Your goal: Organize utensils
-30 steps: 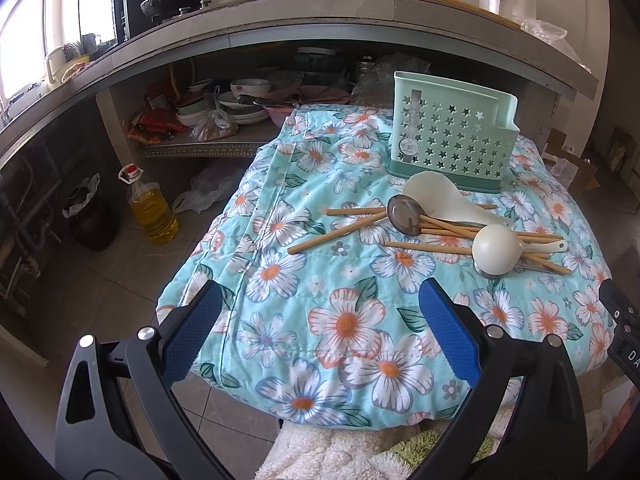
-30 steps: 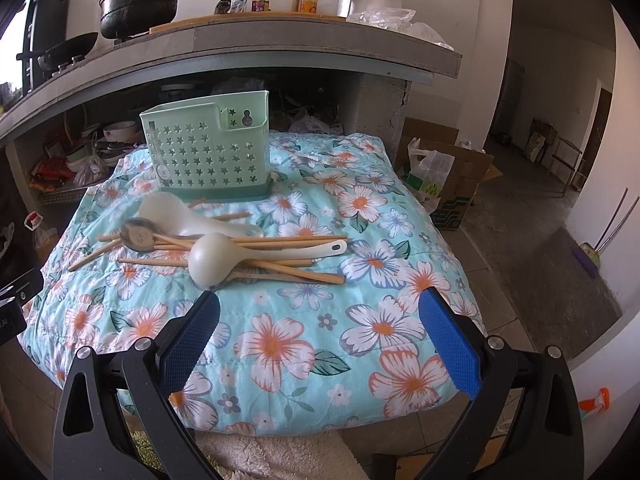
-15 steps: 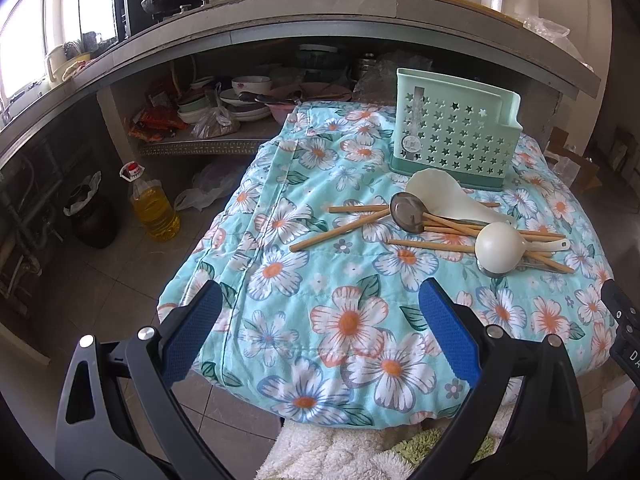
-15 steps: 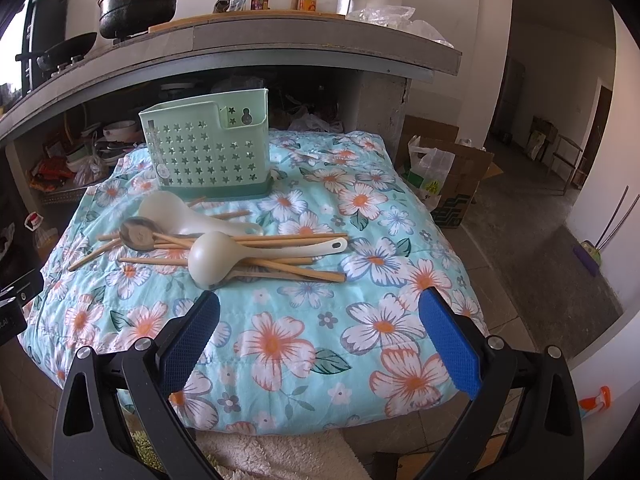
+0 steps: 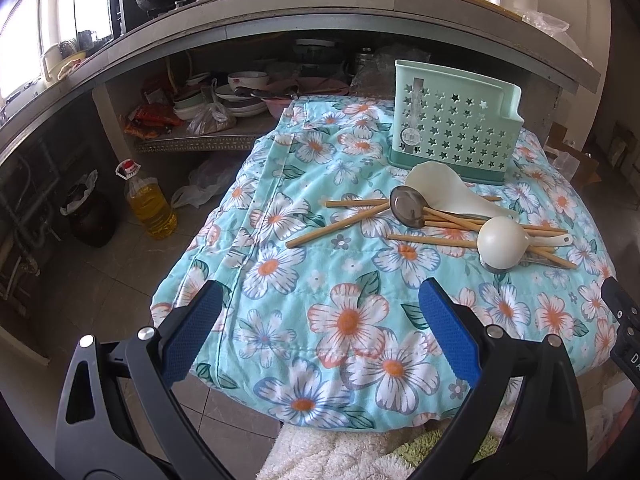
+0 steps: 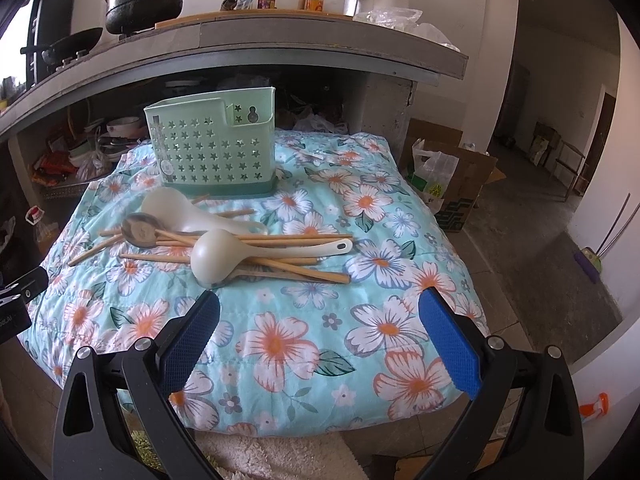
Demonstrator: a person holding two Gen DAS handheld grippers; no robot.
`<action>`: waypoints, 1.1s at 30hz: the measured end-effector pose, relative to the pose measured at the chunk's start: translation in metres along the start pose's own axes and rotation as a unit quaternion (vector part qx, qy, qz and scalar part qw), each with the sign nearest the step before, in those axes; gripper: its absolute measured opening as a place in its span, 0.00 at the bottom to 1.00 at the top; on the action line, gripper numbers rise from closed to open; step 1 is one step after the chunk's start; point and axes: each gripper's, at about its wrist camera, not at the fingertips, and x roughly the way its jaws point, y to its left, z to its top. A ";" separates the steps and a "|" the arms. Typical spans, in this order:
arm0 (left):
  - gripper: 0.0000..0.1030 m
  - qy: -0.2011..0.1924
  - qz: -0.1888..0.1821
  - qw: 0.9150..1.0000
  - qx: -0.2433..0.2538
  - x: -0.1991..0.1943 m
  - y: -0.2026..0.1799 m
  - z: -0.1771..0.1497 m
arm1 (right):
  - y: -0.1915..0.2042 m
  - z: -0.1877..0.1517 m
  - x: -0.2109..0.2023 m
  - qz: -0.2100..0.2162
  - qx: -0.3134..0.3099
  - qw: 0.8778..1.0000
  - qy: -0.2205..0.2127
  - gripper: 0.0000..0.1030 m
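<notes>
Below the lower frame edge, both handles are cut off. Left tongs [image 5: 320, 332] and right tongs [image 6: 318, 342] hover released above the floral quilt [image 6: 280, 344]. At mid-frame, tangled chopsticks [image 6: 280, 237] partly hide under the white ladle [image 6: 216, 256], metal spoon [image 6: 138, 230] and rice paddle [image 6: 176, 210]; behind them stands the green utensil holder [image 6: 212, 152].

Bare quilt [image 6: 304, 320] lay open ahead of both tongs. Utensil pile [image 6: 224, 240] blocked middle; basket [image 6: 216, 148] stood just behind it, counter [image 6: 280, 44] overhanging far side.
</notes>
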 end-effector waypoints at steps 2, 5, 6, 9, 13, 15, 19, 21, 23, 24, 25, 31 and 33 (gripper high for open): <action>0.92 0.011 -0.002 1.000 0.006 0.011 -0.006 0.002 | 0.004 -0.004 0.007 0.006 -0.009 1.000 0.008 0.94; 0.92 0.027 0.003 0.999 0.024 0.033 -0.016 -0.001 | 0.008 -0.013 0.020 0.006 -0.020 0.999 0.024 0.94; 0.92 0.035 0.003 0.999 0.035 0.042 -0.021 -0.003 | 0.009 -0.015 0.025 0.009 -0.022 0.999 0.030 0.94; 0.92 0.059 0.007 0.995 0.081 0.067 -0.036 -0.008 | 0.009 -0.022 0.038 0.015 -0.019 0.999 0.041 0.94; 0.93 0.055 0.024 0.990 0.128 0.082 -0.047 -0.019 | 0.010 -0.026 0.051 0.027 -0.020 0.999 0.042 0.94; 0.93 0.051 0.021 0.992 0.115 0.082 -0.044 -0.022 | 0.010 -0.028 0.056 0.030 -0.024 0.998 0.042 0.94; 0.93 0.061 -0.037 0.997 0.033 0.087 -0.021 -0.024 | 0.009 -0.035 0.071 0.051 -0.022 0.997 0.059 0.94; 0.93 0.053 -0.045 0.997 0.027 0.085 -0.017 -0.027 | 0.009 -0.039 0.077 0.068 -0.022 0.995 0.072 0.94; 0.93 0.049 -0.033 0.998 0.036 0.083 -0.022 -0.029 | 0.007 -0.043 0.081 0.078 -0.022 0.994 0.075 0.94; 0.93 0.046 -0.026 0.998 0.035 0.082 -0.024 -0.031 | 0.006 -0.044 0.081 0.084 -0.019 0.994 0.074 0.94; 0.93 0.043 -0.020 0.998 0.036 0.081 -0.027 -0.032 | 0.005 -0.044 0.082 0.089 -0.017 0.993 0.074 0.94; 0.93 0.064 -0.010 0.996 0.055 0.080 -0.032 -0.022 | -0.003 -0.046 0.080 0.117 -0.007 0.991 0.069 0.94; 0.93 0.069 -0.012 0.995 0.069 0.080 -0.036 -0.012 | -0.007 -0.046 0.078 0.128 -0.006 0.990 0.066 0.94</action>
